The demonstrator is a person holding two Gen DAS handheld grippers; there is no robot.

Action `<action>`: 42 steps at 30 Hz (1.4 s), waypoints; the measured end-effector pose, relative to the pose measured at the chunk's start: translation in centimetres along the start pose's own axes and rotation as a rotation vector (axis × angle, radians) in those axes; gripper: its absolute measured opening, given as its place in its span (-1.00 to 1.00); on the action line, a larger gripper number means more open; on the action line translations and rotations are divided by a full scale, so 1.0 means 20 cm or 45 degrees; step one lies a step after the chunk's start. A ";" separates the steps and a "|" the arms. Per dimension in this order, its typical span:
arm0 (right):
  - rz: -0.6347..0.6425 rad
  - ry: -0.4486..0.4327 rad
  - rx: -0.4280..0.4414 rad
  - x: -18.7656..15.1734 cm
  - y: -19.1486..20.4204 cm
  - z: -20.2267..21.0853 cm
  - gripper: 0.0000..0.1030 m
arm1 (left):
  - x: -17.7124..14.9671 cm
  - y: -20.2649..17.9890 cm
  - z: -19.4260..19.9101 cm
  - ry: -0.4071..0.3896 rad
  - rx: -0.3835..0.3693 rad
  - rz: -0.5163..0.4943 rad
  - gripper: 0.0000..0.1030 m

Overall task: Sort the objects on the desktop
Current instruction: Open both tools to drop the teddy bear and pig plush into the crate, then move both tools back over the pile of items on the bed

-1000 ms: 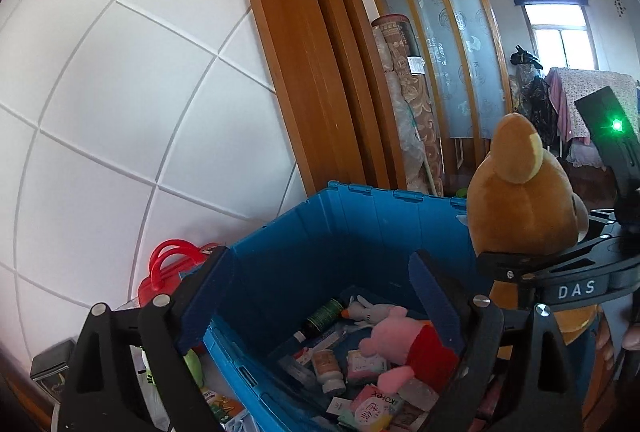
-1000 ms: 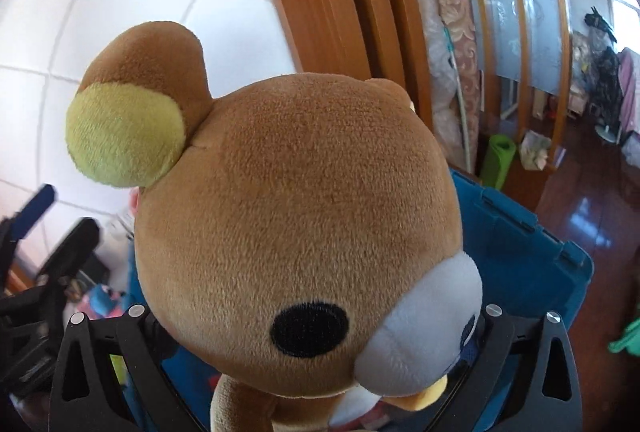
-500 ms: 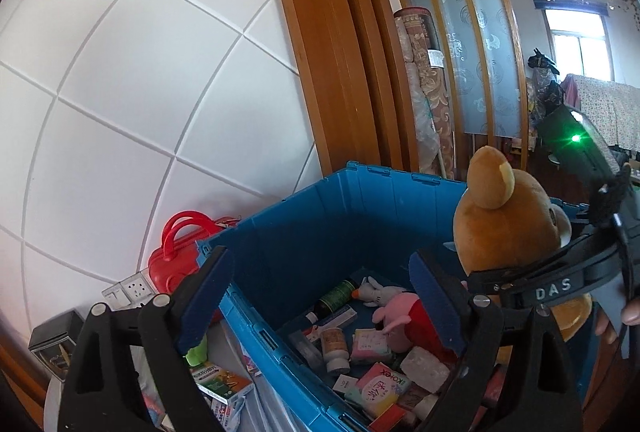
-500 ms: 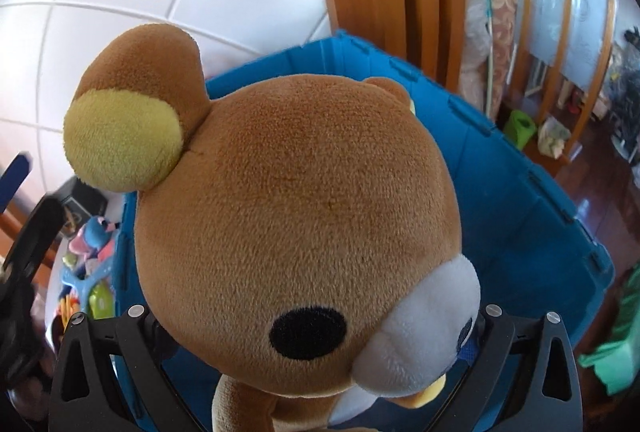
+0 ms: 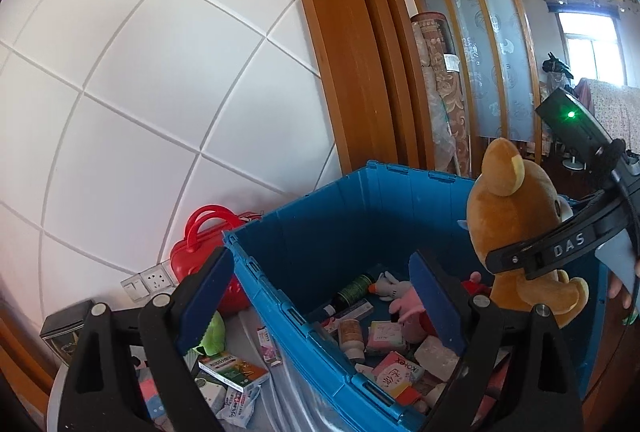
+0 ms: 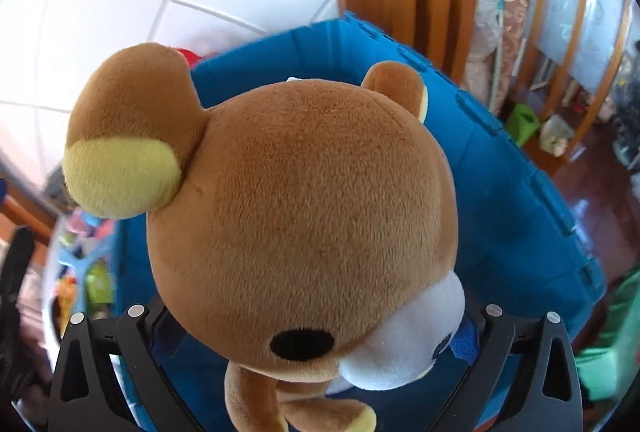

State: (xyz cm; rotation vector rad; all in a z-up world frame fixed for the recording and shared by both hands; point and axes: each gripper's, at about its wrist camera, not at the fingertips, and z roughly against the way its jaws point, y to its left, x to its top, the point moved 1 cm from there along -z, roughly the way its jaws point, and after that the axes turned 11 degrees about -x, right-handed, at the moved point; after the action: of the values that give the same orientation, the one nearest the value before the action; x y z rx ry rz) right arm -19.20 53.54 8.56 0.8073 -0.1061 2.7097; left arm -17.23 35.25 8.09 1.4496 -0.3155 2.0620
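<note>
The blue crate (image 5: 320, 232) is viewed obliquely from the left wrist; the bear (image 6: 304, 216), shared, is pressed against the right lens.

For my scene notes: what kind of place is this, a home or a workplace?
Most likely a home living area: a rolled carpet leans by a wooden screen with frosted panels, clothes hang near a window, and toys fill a blue crate.

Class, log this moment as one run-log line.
right gripper: shut on brown plush bear | over blue plastic crate | left gripper: open
</note>
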 end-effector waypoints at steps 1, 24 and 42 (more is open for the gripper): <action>-0.010 -0.013 0.035 0.00 -0.01 0.01 1.00 | 0.00 0.00 0.00 0.003 -0.007 0.013 0.75; -0.043 -0.599 0.262 -0.20 0.05 0.62 1.00 | -0.09 -0.01 0.12 -0.028 0.084 0.029 0.75; -0.127 -1.001 0.229 -0.64 0.68 0.75 1.00 | -0.41 0.46 0.63 -0.132 0.435 0.188 0.75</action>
State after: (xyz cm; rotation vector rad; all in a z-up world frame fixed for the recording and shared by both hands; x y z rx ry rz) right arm -5.52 34.73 14.41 1.8277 0.0087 2.1744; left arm -10.92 18.83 6.71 1.7860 -0.1155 2.2443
